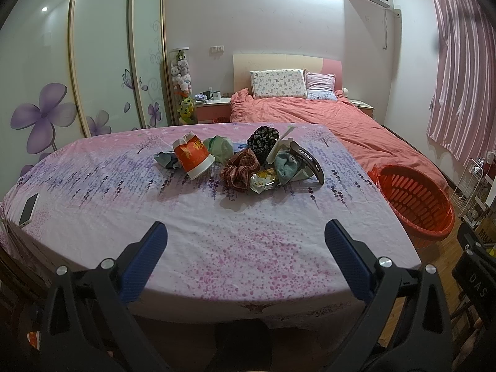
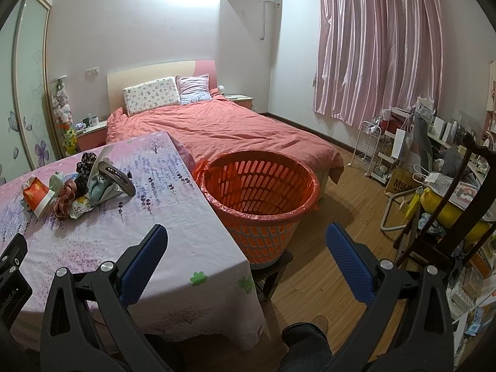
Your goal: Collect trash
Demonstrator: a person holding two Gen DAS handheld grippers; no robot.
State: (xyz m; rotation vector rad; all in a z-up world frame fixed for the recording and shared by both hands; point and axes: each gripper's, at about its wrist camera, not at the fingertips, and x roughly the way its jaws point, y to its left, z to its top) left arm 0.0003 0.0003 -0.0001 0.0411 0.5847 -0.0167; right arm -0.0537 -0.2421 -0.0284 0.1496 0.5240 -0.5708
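- Left wrist view: left claw [image 1: 246, 232] at bottom centre, blue pads spread wide, nothing between them, hovering over the near edge of the tabletop [image 1: 217, 241].
- Trash pile [image 1: 245, 161] sits mid-frame, toward the far side of the tabletop: tipped orange-and-white paper cup [image 1: 192, 156], plaid fabric scrunchie [image 1: 240, 170], crumpled snack wrapper [image 1: 263, 181], teal cloth [image 1: 286, 164], dark curved plastic piece [image 1: 310, 161], dark floral pouch [image 1: 263, 142] behind.
- Phone [image 1: 28, 209] lies flat at the left edge, well apart from the pile.
- Orange slotted basket [image 1: 415, 204] at right, just beside the tabletop's right edge, lined with an orange bag; what shows of its interior holds nothing.
- Right wrist view: right claw [image 2: 246, 232] at bottom centre, pads also wide apart, holding nothing, over the tabletop's near right corner.
- Basket [image 2: 263, 198] is centre frame on a dark stool [image 2: 272, 266], rim touching the tablecloth edge; inside visible down the walls, no items in it.
- Trash pile [image 2: 77, 186] is at left of frame, on the tabletop.
- Bed [image 2: 223, 130] behind the basket.
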